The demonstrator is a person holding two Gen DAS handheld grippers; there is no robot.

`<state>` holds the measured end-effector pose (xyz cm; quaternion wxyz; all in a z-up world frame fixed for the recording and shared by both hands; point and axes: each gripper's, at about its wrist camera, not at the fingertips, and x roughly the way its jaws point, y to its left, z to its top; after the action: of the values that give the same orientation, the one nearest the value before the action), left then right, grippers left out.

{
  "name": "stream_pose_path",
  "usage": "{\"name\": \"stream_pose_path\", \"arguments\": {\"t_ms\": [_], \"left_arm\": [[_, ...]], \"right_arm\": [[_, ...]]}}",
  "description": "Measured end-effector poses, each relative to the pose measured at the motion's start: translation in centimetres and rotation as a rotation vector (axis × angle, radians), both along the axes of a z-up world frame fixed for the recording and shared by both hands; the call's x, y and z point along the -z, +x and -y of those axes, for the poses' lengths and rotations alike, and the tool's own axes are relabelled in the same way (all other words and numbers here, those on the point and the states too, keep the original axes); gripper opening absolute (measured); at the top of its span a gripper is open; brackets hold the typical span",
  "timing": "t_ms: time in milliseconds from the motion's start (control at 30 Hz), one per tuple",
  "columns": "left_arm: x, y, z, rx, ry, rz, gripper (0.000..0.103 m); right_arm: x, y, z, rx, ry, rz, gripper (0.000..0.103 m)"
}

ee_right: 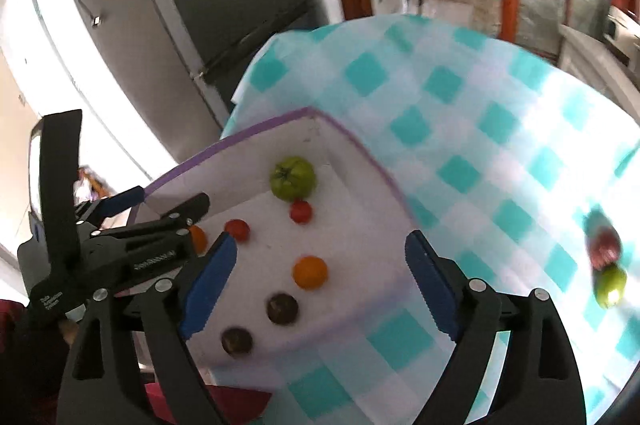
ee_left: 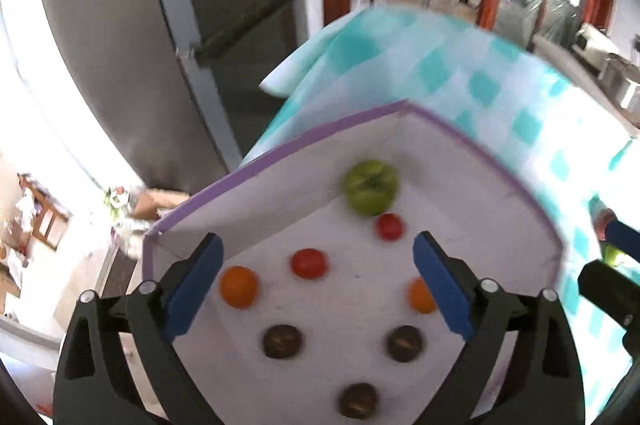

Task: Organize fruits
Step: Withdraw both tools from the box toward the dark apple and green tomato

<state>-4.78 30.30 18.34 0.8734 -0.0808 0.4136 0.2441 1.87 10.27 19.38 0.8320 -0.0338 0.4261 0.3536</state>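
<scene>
The fruits lie inside a white tray (ee_left: pixel 472 185) with a purple rim, set on the bench (ee_right: pixel 480 113) under a teal-and-white checked cloth. A green fruit (ee_left: pixel 371 187) sits in the tray's far corner, with a small red fruit (ee_left: pixel 389 226) touching or just beside it at its 5 o'clock. A second red fruit (ee_left: pixel 309 263) and an orange fruit (ee_left: pixel 239 286) lie toward 8 o'clock from the green one; another orange fruit (ee_left: pixel 420 295) lies at 5 o'clock, partly behind a blue pad. Three dark brown fruits (ee_left: pixel 282 341) form a triangle at the near end of the tray. The left tool (ee_left: pixel 318 277) hangs above the tray with its jaws spread wide and nothing between the pads; the red fruits lie at 12 o'clock beyond its tips. The right tool (ee_right: pixel 318 271) is likewise spread wide and grips nothing; in its view one orange fruit shows between the pads but lies down on the tray floor, clear of them. Well apart on the cloth, at 3 o'clock from the right tool, lie a blurred reddish fruit (ee_right: pixel 605 247) and a yellow-green fruit (ee_right: pixel 610 285), touching or just beside each other.
</scene>
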Motion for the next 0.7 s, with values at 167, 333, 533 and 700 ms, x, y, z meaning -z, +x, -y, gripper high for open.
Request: {"name": "stream_pose_path", "arguments": {"t_ms": [167,333,533,700], "left_arm": [[-1.8,-1.3,8.8,0.137,0.114,0.093,0.101],[-1.9,-2.2,18.6,0.339,0.180,0.101,0.101],[0.2,-2.6,26.6,0.581,0.233,0.033,0.101],[2.4,-2.3,29.7,0.695,0.219,-0.038,0.101]], "right_arm": [[0.6,-1.7,7.6,0.104,0.036,-0.019,0.085],[3.9,-2.9,15.1,0.232,0.026,-0.079,0.085],[7.6,-4.0,22.8,0.391,0.015,-0.151,0.085],[10.1,-4.4,26.4,0.477,0.012,-0.201,0.085]]}}
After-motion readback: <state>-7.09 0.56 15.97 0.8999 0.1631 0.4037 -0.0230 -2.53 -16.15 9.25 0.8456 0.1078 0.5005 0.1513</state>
